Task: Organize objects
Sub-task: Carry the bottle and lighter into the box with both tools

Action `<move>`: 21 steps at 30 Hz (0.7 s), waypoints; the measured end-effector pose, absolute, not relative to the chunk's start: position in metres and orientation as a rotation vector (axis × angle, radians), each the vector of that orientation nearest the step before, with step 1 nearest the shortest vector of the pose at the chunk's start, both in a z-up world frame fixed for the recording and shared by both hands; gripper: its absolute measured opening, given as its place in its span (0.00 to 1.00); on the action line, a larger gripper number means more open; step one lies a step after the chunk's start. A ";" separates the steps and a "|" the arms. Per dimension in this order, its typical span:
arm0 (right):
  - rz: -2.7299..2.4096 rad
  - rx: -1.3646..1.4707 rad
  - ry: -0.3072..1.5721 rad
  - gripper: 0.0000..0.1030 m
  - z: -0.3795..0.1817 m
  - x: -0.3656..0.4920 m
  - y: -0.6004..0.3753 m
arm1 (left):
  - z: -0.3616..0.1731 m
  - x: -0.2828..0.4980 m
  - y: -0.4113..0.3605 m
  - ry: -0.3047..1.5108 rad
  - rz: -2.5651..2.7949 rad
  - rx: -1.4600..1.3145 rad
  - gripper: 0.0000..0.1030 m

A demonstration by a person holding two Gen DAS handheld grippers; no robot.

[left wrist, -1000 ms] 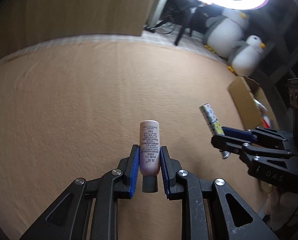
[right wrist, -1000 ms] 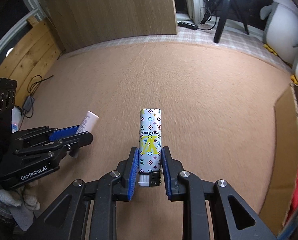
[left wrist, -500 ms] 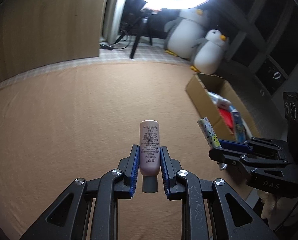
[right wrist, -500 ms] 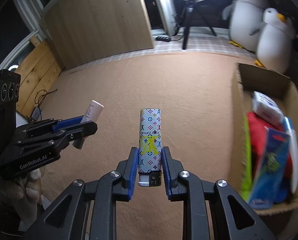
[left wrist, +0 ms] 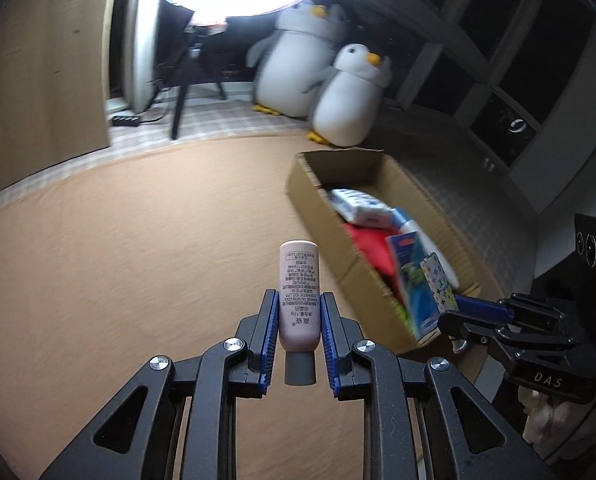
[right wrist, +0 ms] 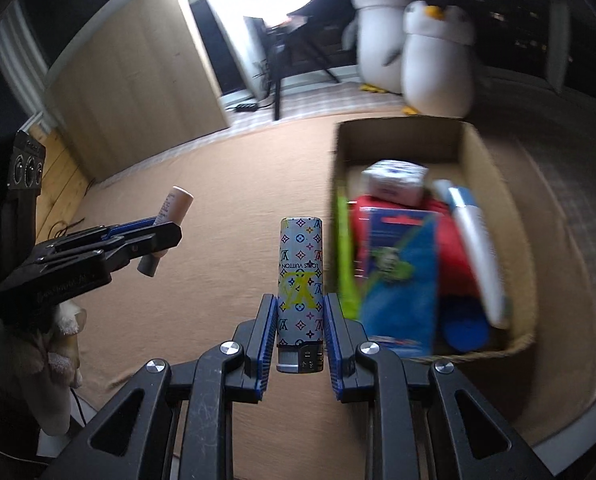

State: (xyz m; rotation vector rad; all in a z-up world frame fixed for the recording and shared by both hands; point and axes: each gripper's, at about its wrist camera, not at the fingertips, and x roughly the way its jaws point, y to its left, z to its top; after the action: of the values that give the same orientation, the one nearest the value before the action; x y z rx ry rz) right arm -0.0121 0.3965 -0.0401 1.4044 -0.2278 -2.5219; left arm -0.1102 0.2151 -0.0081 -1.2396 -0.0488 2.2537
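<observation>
Left gripper (left wrist: 299,340): matt black plastic arms with scuffs, bright metal screw heads, ribbed blue rubbery pads. Clamped between the pads: pink tube (left wrist: 299,292), smooth glossy plastic, grey matt cap.
Right gripper (right wrist: 300,340): same black plastic, scratched; same blue ribbed pads. Clamped between them: lighter (right wrist: 300,284), glossy printed wrap, shiny metal head nearest the tongs.
Carpet (left wrist: 137,260) under both: tan, short-napped, matt.
Box (right wrist: 478,168) ahead and right of the tongs: raw brown corrugated cardboard, matt.
Penguins (left wrist: 350,100) beyond the box: soft plush cloth.
Panel (right wrist: 137,92) ahead-left: pale wood grain, matt.
</observation>
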 end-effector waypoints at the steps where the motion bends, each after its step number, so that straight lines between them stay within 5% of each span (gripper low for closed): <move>1: -2.531 1.406 -0.235 0.20 -0.040 -0.011 0.402 | -0.007 -0.112 0.223 -0.043 2.246 -1.236 0.21; 21: -2.614 1.427 -0.234 0.20 -0.047 -0.027 0.468 | -0.025 -0.178 0.371 0.017 2.134 -1.216 0.21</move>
State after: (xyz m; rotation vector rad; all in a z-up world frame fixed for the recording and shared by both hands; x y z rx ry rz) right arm -0.0269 0.4677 -0.0473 1.4266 -0.2340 -2.6138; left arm -0.1784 0.3706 -0.0249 -1.2162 0.0171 2.1343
